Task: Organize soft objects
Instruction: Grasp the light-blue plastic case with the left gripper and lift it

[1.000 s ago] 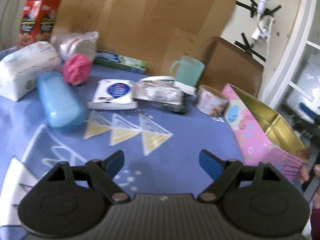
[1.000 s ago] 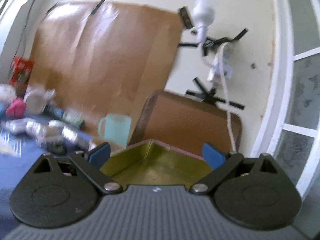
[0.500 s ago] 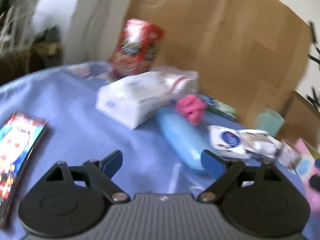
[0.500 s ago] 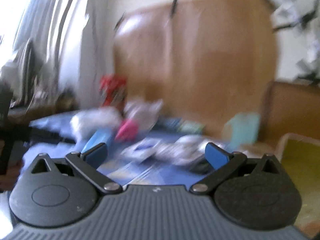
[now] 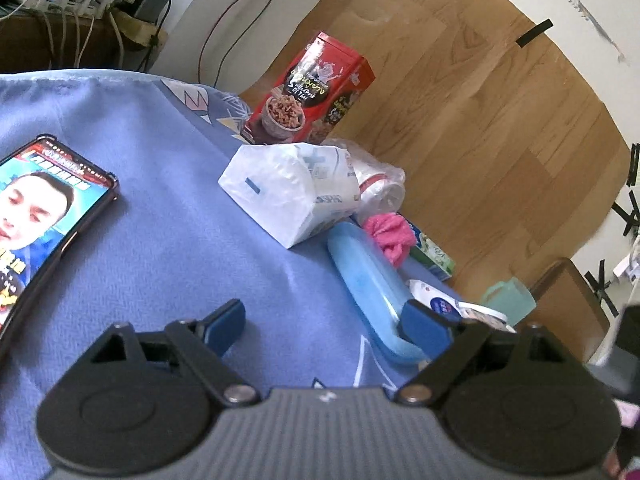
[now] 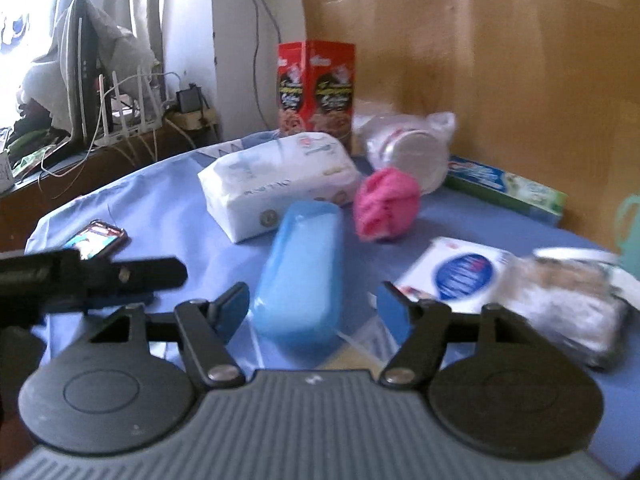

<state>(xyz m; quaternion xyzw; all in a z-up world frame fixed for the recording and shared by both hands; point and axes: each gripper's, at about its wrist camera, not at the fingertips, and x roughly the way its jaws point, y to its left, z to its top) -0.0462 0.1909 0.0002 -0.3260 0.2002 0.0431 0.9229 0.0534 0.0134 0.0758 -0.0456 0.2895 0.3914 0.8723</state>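
Your blue-clothed surface [image 6: 168, 196] carries the white tissue pack [image 6: 276, 178], with the blue case [image 6: 302, 264] just in front of it and the pink cloth ball [image 6: 386, 204] to its right. Your left gripper [image 5: 324, 322] stands open over bare cloth. Your right gripper [image 6: 314, 308] has just been closing, nothing gripped, jaws apart.

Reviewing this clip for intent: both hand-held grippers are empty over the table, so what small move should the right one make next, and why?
Probably ease the right hand-held gripper forward to the pink fluffy ball. Its jaws, just closing, hold nothing, and the hard blue case lying between them isn't soft; the ball lies free just beyond.
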